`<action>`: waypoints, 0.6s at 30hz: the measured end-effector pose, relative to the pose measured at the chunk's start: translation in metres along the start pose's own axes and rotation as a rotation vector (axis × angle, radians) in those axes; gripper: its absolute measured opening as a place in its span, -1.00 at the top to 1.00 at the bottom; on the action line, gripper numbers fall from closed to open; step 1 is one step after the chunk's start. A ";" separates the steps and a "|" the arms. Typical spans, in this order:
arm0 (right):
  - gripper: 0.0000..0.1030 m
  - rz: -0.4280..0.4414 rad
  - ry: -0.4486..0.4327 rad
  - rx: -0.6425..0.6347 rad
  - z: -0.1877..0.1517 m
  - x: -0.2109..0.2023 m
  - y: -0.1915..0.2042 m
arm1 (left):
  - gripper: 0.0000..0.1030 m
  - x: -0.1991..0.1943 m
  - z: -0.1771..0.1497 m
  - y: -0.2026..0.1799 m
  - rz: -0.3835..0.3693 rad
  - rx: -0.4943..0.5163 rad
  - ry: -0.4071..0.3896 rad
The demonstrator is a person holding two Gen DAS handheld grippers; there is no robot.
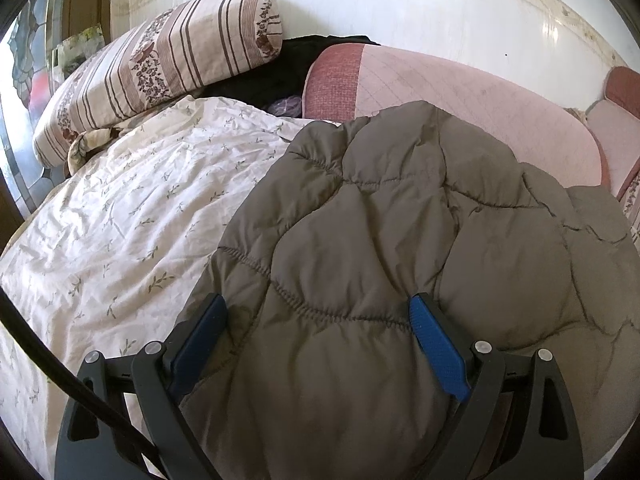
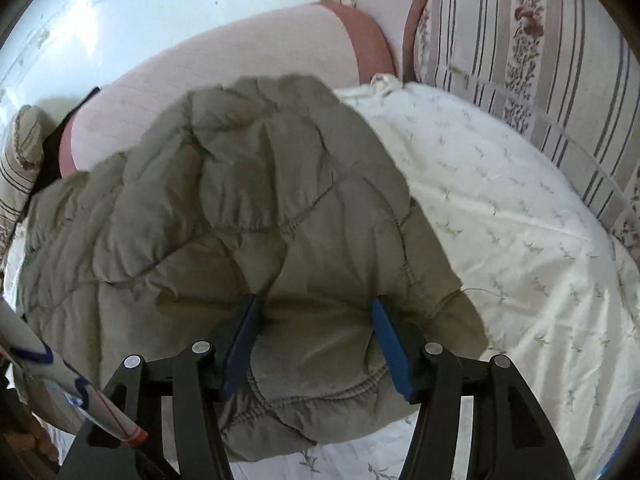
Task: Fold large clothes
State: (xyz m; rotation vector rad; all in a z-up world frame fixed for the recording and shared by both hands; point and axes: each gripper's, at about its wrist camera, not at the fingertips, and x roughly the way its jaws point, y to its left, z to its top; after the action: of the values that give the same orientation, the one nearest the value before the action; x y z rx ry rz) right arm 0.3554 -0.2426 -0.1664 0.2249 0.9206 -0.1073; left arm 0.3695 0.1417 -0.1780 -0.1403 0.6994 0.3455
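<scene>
While the quilted jacket (image 1: 392, 248) is lying bunched on the floral sheet (image 1: 120, 208), I am holding thick folds in both grippers: left gripper (image 1: 316, 320) spread wide, right gripper (image 2: 316, 316) about half-spread. I am keeping both edges level; open sheet is lying rightward, pillows (image 2: 520, 60) bounding it.

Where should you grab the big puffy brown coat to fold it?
Best guess: grab the puffy coat by its thick near edge, coming from the front. That edge bulges toward both cameras, and the left gripper and right gripper each pinch a padded fold there.
</scene>
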 end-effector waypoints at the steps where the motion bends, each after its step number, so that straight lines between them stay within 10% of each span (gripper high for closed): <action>1: -0.22 -0.007 -0.002 -0.009 -0.001 0.002 0.001 | -0.80 0.001 0.000 -0.001 0.004 0.002 -0.002; 18: -0.24 -0.018 -0.157 -0.020 0.001 -0.034 0.001 | -0.80 0.001 0.000 -0.002 0.013 0.015 -0.007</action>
State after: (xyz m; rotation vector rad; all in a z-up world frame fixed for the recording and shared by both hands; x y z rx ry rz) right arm 0.3357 -0.2420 -0.1382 0.1873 0.7672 -0.1303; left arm 0.3711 0.1406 -0.1790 -0.1202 0.6957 0.3526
